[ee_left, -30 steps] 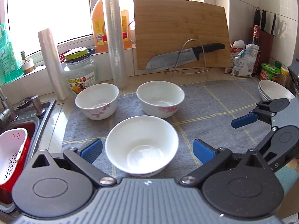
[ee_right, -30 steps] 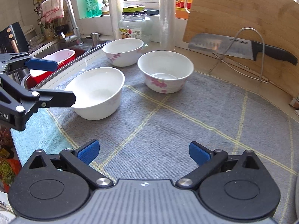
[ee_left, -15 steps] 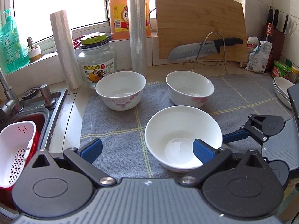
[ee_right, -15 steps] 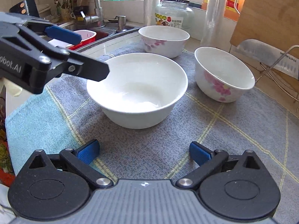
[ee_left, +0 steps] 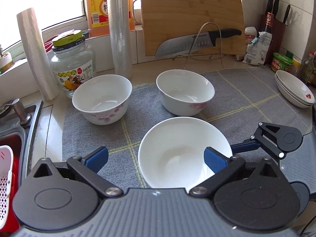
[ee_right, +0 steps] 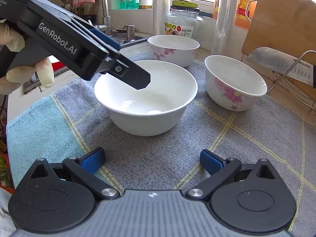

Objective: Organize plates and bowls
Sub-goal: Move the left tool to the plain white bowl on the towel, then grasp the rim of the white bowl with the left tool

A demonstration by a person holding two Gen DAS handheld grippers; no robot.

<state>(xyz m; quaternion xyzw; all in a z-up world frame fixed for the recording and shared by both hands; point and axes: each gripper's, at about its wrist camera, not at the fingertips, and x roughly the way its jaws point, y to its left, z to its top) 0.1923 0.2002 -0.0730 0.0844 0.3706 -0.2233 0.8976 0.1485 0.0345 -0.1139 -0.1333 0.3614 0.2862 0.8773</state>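
A plain white bowl point(ee_left: 177, 150) point(ee_right: 146, 98) stands on the grey checked mat point(ee_left: 246, 96), nearest to me. Behind it sit two flowered bowls, one left point(ee_left: 101, 98) point(ee_right: 173, 49) and one right point(ee_left: 184, 91) point(ee_right: 235, 83). My left gripper point(ee_left: 156, 157) is open and straddles the plain bowl's left wall, its right pad over the inside. From the right wrist, one of its fingers point(ee_right: 136, 77) dips over the rim. My right gripper point(ee_right: 152, 160) is open above the mat, just short of that bowl. A stack of shallow plates point(ee_left: 294, 91) rests at the mat's far right.
A cutting board point(ee_left: 191, 15) and a knife point(ee_left: 197, 41) on a wire rack stand behind the bowls. A glass jar point(ee_left: 73, 63), two film rolls and an oil bottle line the back left. The sink with a red-and-white basket point(ee_left: 6, 177) is left. A gloved hand point(ee_right: 17, 63) holds the left gripper.
The left gripper has shifted left and closer, so its right pad now hangs over the plain bowl's inside. The right gripper has come nearer to that bowl. Both stay open.
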